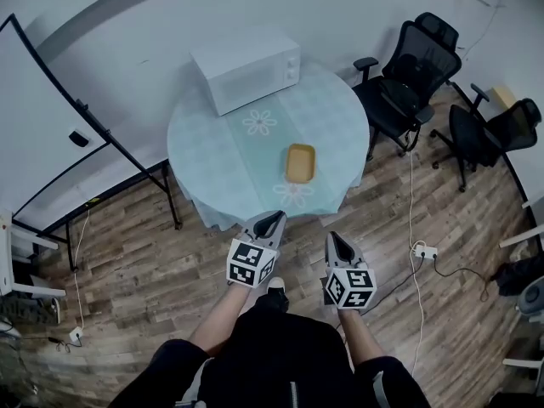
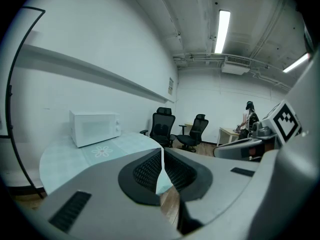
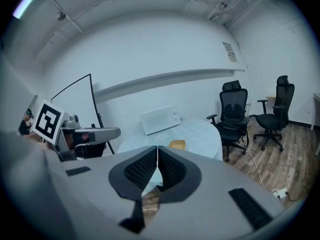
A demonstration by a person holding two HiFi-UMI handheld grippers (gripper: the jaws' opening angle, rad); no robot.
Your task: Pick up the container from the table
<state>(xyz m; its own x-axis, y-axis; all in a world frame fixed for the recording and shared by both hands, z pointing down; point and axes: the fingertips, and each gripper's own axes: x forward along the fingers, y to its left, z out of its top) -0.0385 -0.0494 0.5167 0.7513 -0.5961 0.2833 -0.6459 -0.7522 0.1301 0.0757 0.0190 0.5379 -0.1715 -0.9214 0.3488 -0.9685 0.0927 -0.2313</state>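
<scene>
With left gripper [image 1: 274,220] and right gripper [image 1: 334,239] both closed and empty, reaching the container [image 1: 300,162] at twelve o'clock could merely shove it.

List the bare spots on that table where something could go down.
Table: the left half is bare, from the microwave down to the near edge. Also free: the strip between the container and the edge nearest the chairs. Only the far edge, under the microwave, is taken.

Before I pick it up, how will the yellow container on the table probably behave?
The container looks shallow and empty, so probably light. Its low, wide shape suggests it will not tip or roll. It sits on a tablecloth, so a push may slide it or wrinkle the cloth.
</scene>
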